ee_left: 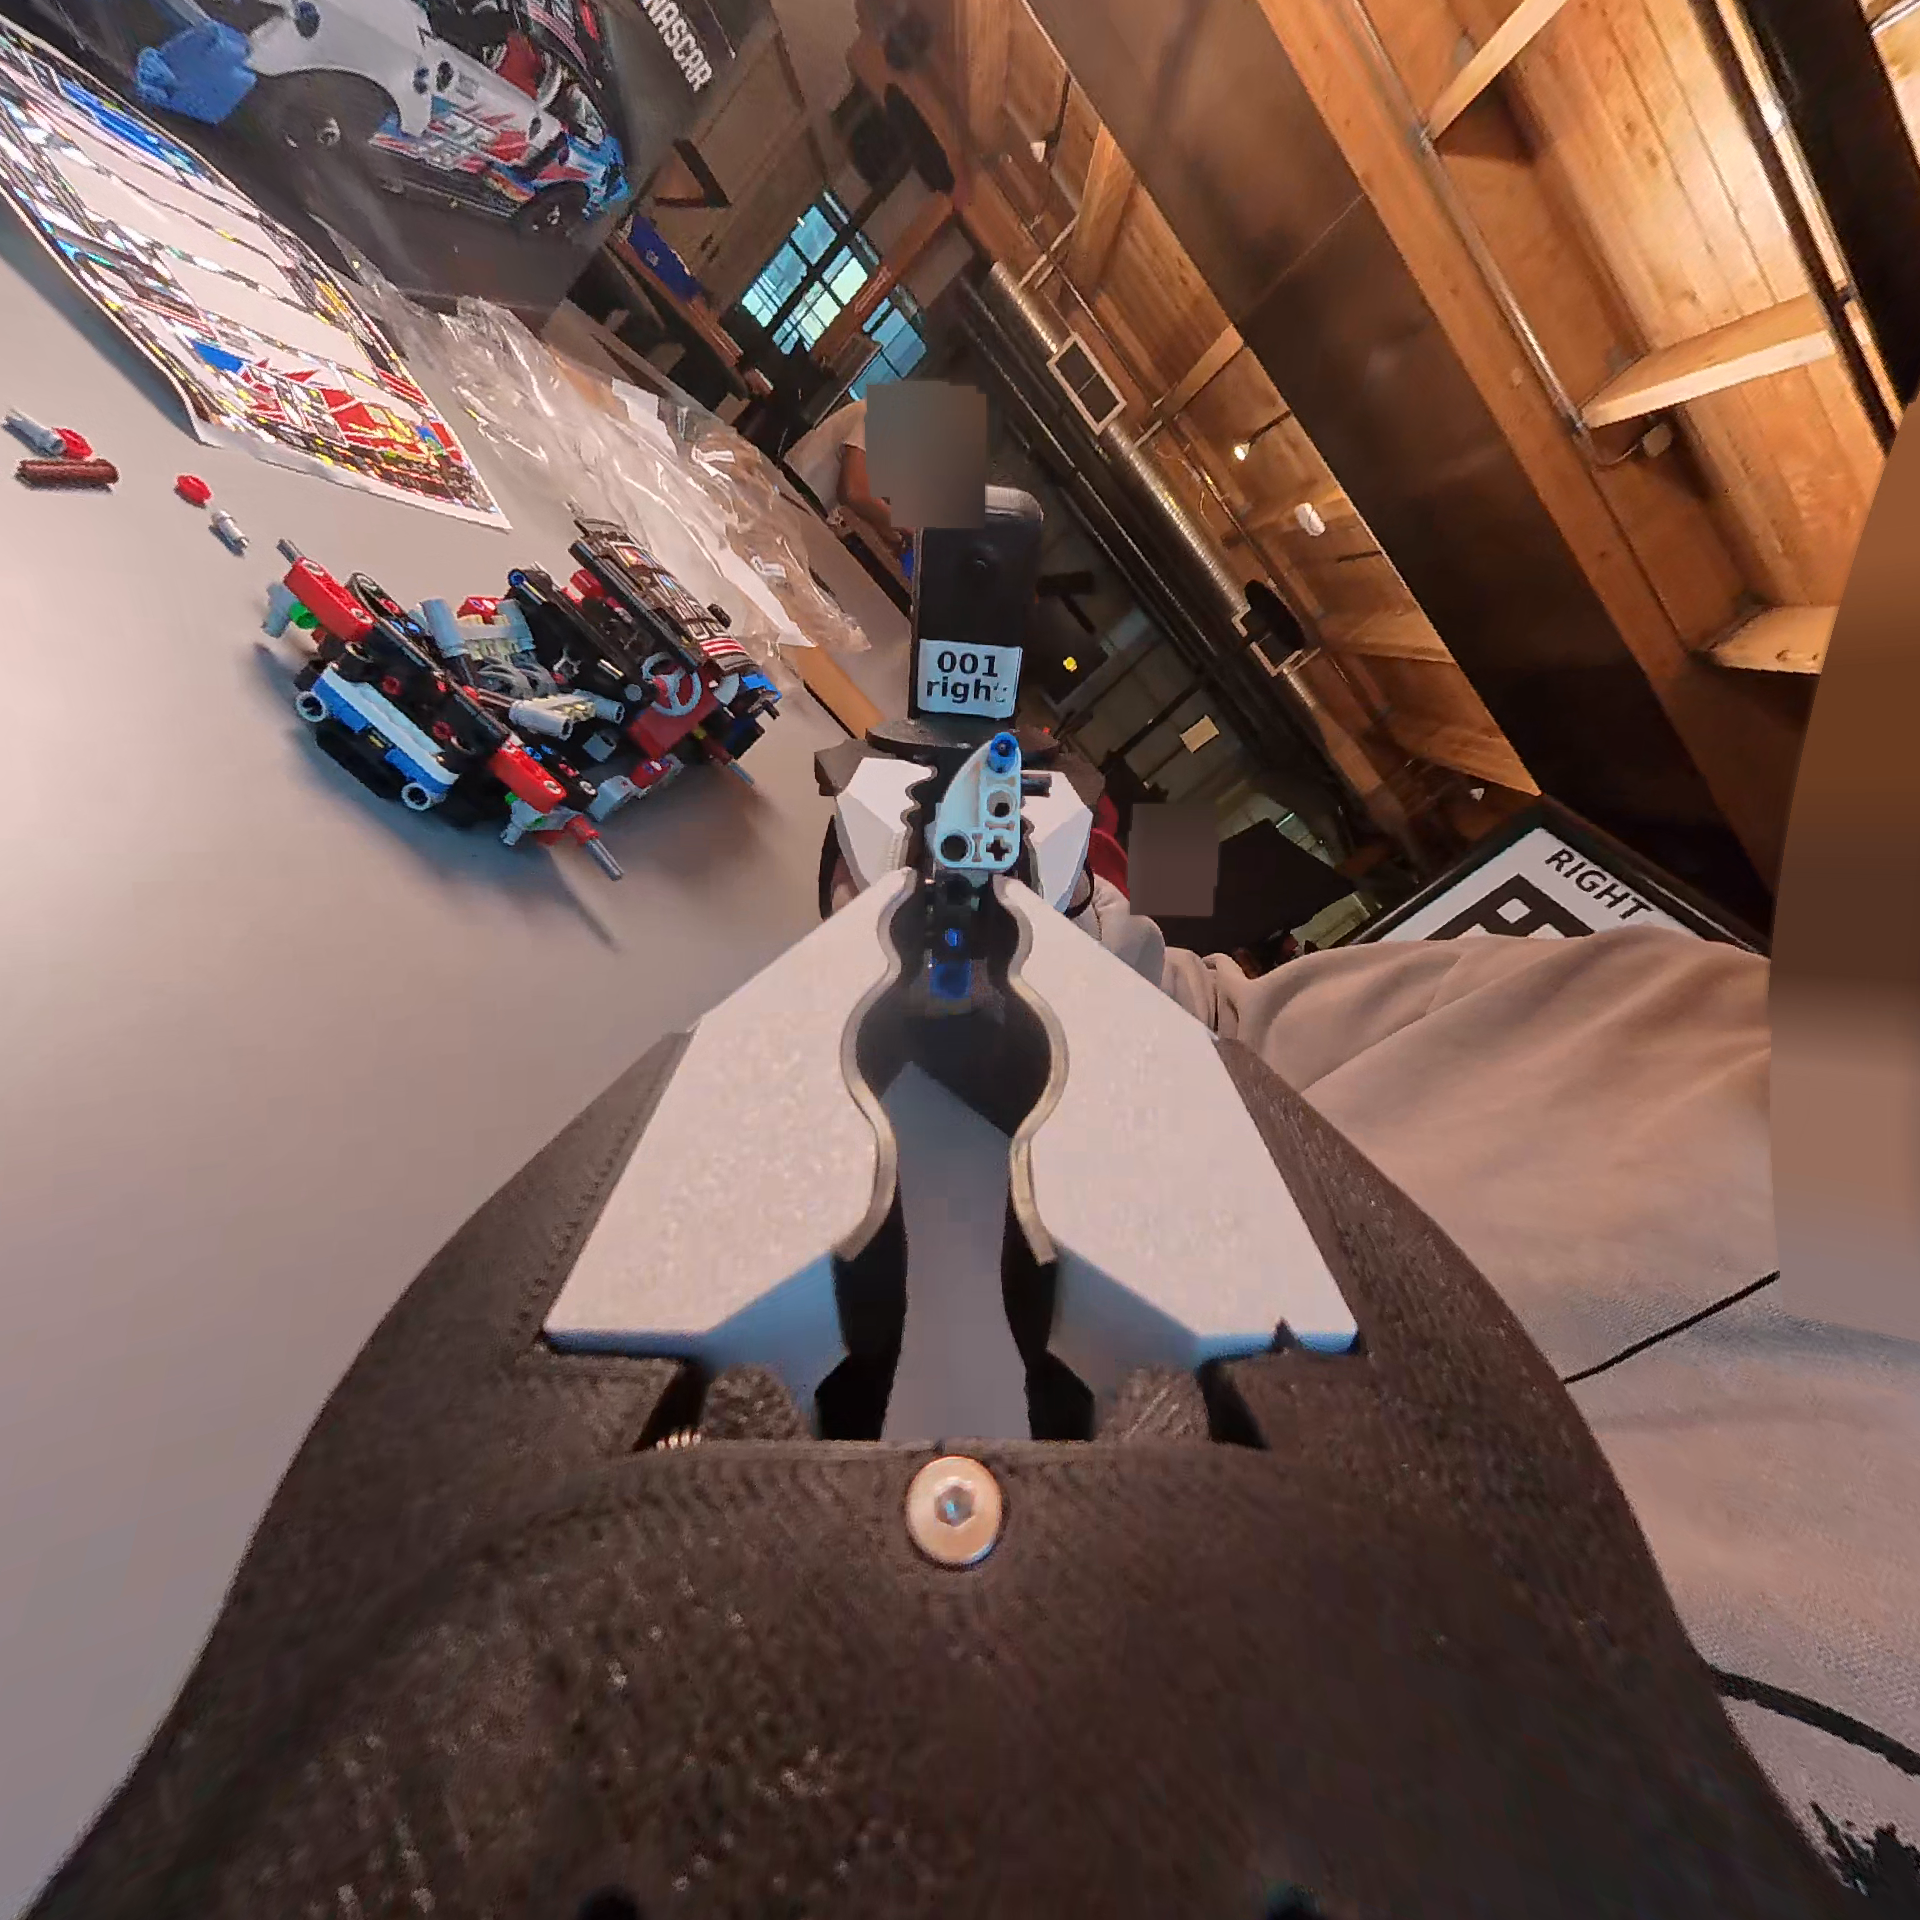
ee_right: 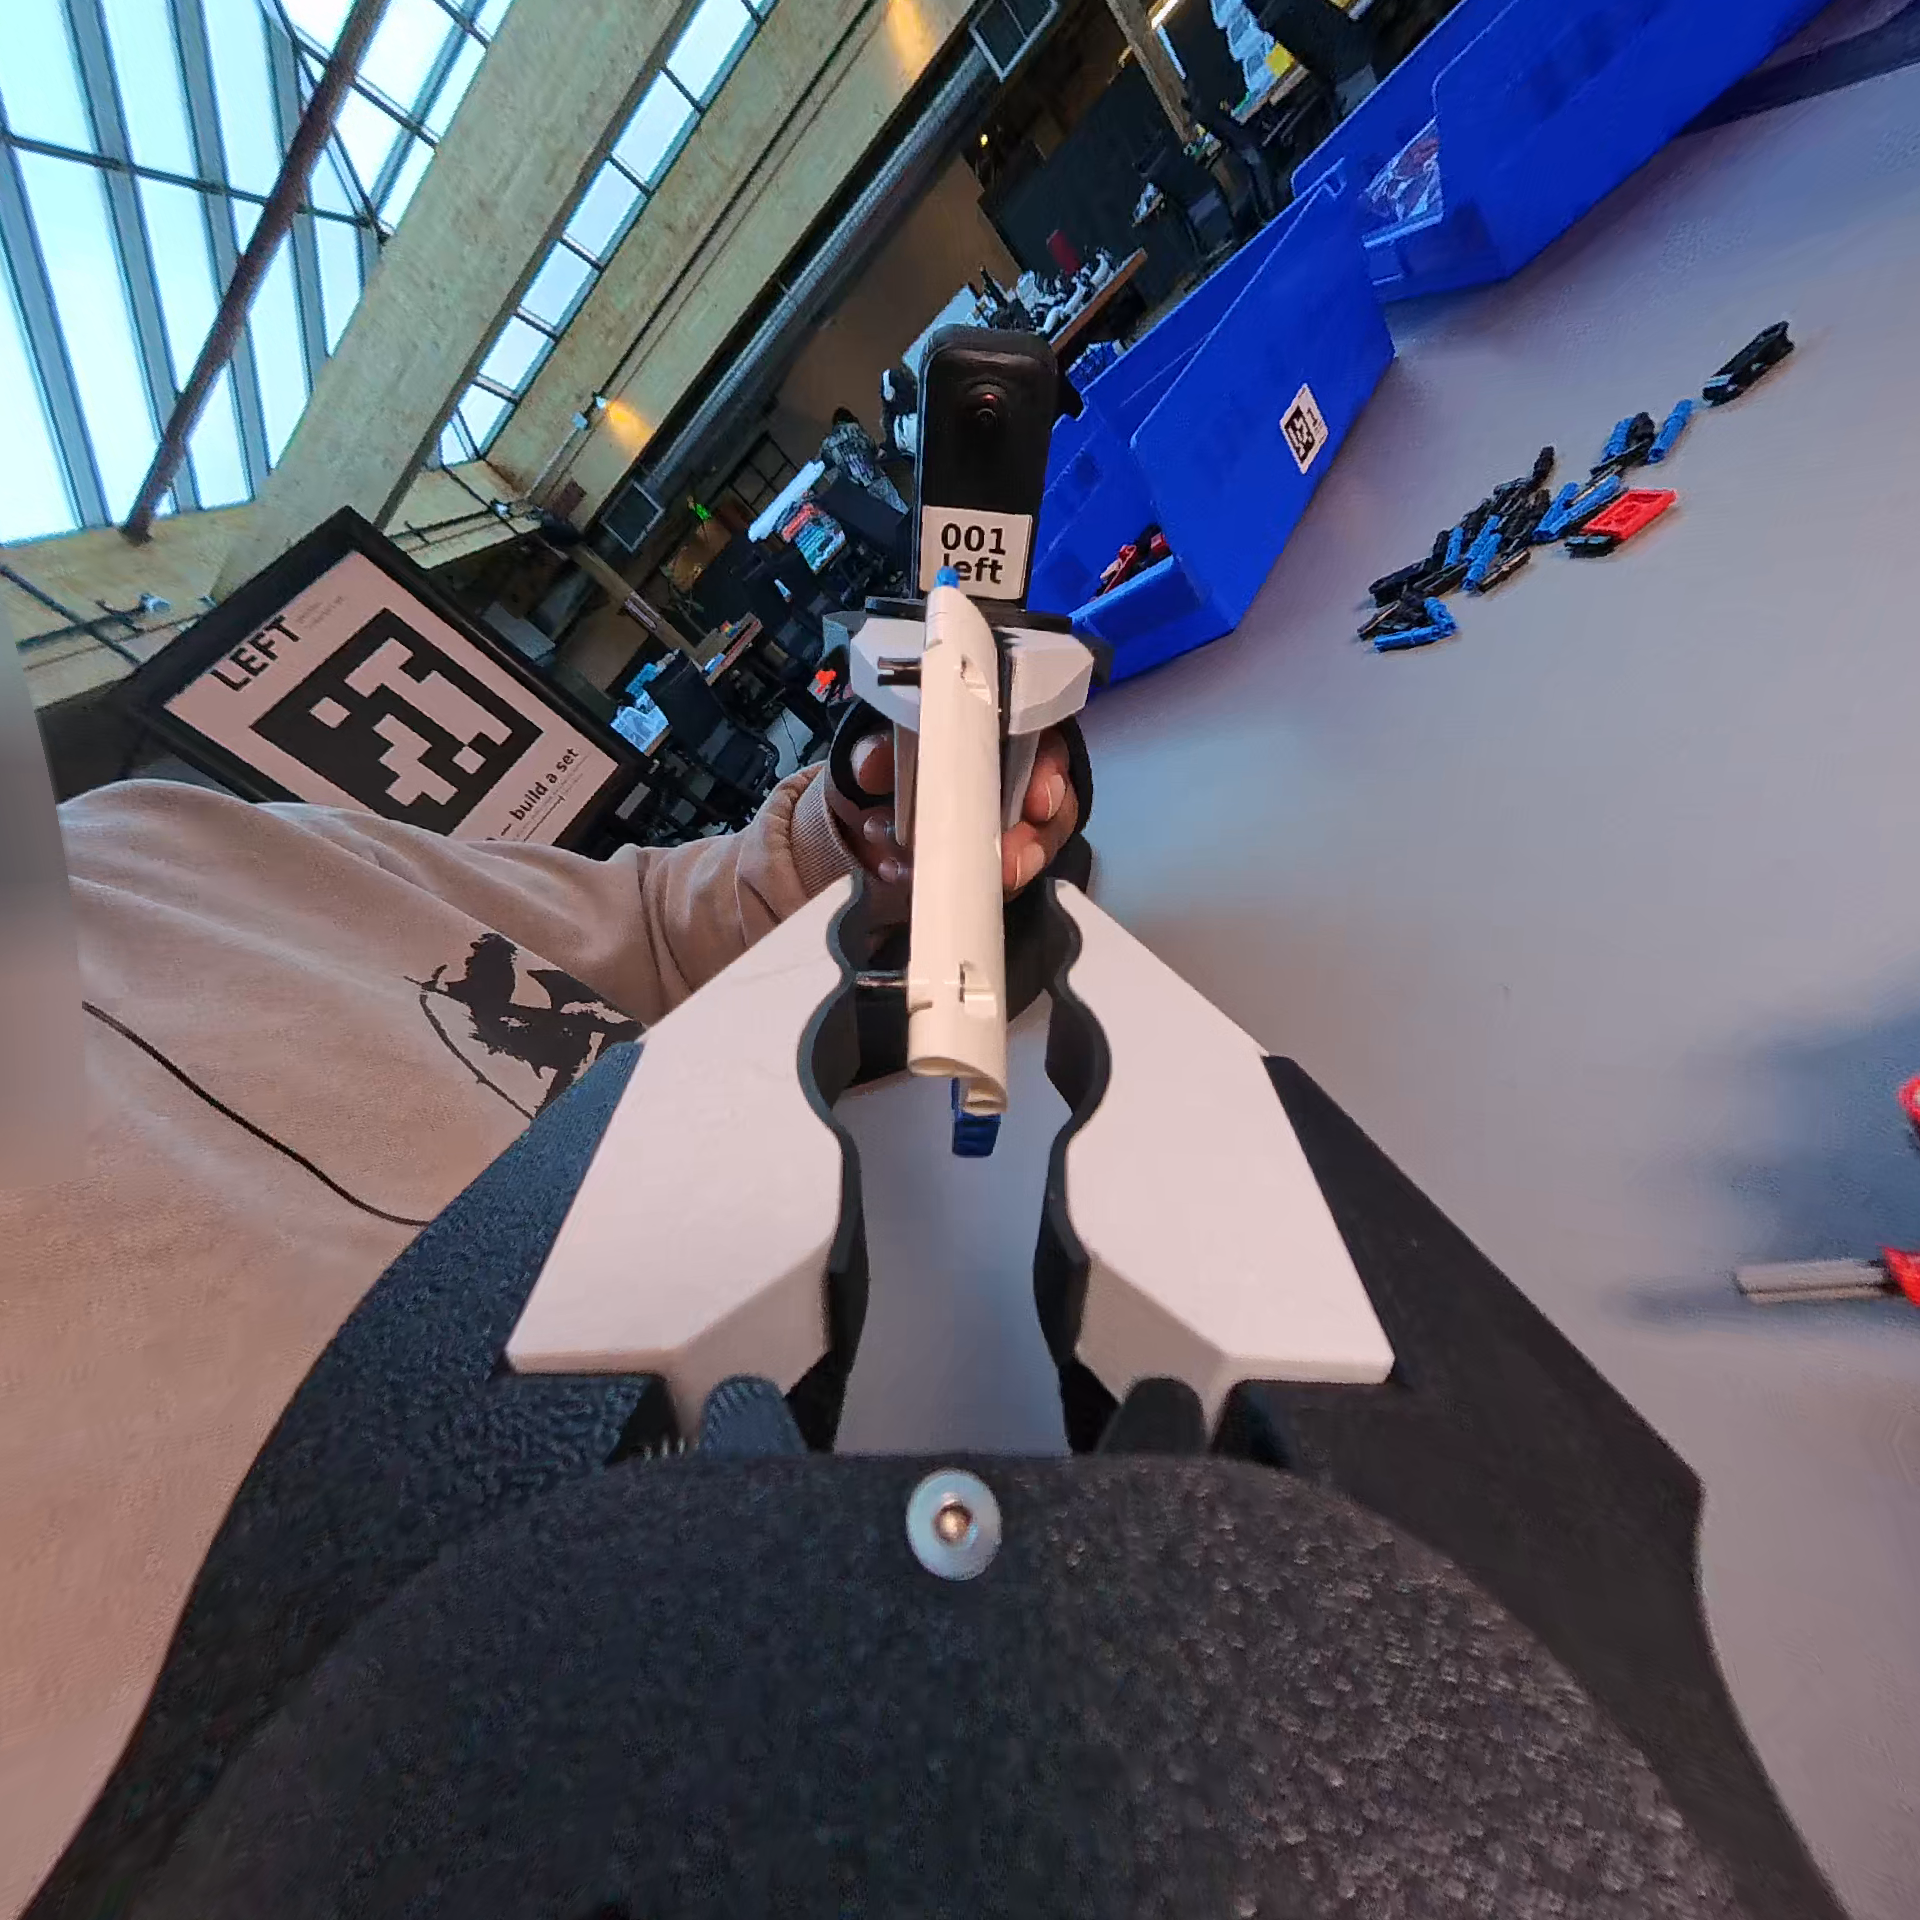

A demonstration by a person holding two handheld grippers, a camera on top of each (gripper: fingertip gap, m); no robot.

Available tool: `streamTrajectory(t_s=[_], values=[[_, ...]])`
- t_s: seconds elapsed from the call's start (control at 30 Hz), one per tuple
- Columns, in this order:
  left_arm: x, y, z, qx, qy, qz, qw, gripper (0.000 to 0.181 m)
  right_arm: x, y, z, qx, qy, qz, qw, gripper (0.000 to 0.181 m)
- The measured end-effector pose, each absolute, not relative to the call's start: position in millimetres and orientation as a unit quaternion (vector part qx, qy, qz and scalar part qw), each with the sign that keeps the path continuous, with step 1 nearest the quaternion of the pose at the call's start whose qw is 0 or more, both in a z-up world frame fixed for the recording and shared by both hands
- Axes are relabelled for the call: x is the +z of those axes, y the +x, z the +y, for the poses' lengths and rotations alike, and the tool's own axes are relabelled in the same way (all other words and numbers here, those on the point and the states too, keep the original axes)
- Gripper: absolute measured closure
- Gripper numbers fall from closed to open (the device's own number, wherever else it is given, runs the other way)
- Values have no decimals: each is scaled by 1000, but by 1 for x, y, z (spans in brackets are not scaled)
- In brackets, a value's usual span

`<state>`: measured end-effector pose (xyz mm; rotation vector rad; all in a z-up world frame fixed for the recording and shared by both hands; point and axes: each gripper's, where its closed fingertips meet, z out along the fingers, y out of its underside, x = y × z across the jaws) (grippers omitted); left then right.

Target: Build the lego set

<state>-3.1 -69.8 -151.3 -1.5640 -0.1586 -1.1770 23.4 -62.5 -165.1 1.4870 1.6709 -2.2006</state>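
Observation:
A long white lego panel point(ee_right: 956, 831) with a blue pin point(ee_right: 974, 1132) at its near end hangs in the air between my two grippers, above the grey table point(ee_right: 1403, 935). My left gripper point(ee_left: 956, 899) is shut on one end of it; the panel's end point(ee_left: 971, 826) sticks out past the tips. My right gripper point(ee_right: 948, 904) faces it head-on with its jaws open around the panel, a gap on each side. The left gripper also shows in the right wrist view point(ee_right: 966, 675), held by a hand. The half-built lego car point(ee_left: 520, 707) lies on the table to the left.
A printed sheet point(ee_left: 260, 332), the set's box point(ee_left: 416, 104), clear plastic bags point(ee_left: 623, 436) and small loose parts point(ee_left: 62, 457) lie beyond the car. Blue bins point(ee_right: 1247, 416), a scatter of blue and black pins point(ee_right: 1507, 540) and a grey axle point(ee_right: 1808, 1280) lie to the right. My left and right fingertips are right by each other.

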Motion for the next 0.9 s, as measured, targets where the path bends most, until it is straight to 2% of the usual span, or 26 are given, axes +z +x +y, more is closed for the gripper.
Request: streamTrajectory(t_s=[0.13,0.23,0.4,0.43,0.5,0.6,0.67,0.73,0.9], values=[[-148,-7,-69,-501,-650,-77,566,173,-164,23,-63,-702,468,536,-3,149],[-143,-18,-69,-510,-629,-98,579,173,-160,24,-53,-711,470,523,-18,140],[-141,-27,-61,-527,-588,-157,593,173,-154,14,-49,-729,478,487,-49,142],[-143,-25,-58,-529,-586,-164,592,173,-152,10,-48,-734,481,476,-56,147],[-147,-20,-54,-519,-594,-162,593,173,-153,3,-43,-731,497,463,-68,170],[-151,-18,-54,-487,-632,-135,587,173,-158,3,-38,-717,496,484,-74,172],[-164,-19,-58,-426,-697,-97,569,159,-158,5,-28,-714,503,479,-87,172],[-188,-19,-68,-334,-779,-45,529,153,-153,10,-12,-727,505,458,-80,172],[-240,-6,-97,-182,-892,45,411,154,-156,16,17,-731,525,426,-89,172]])
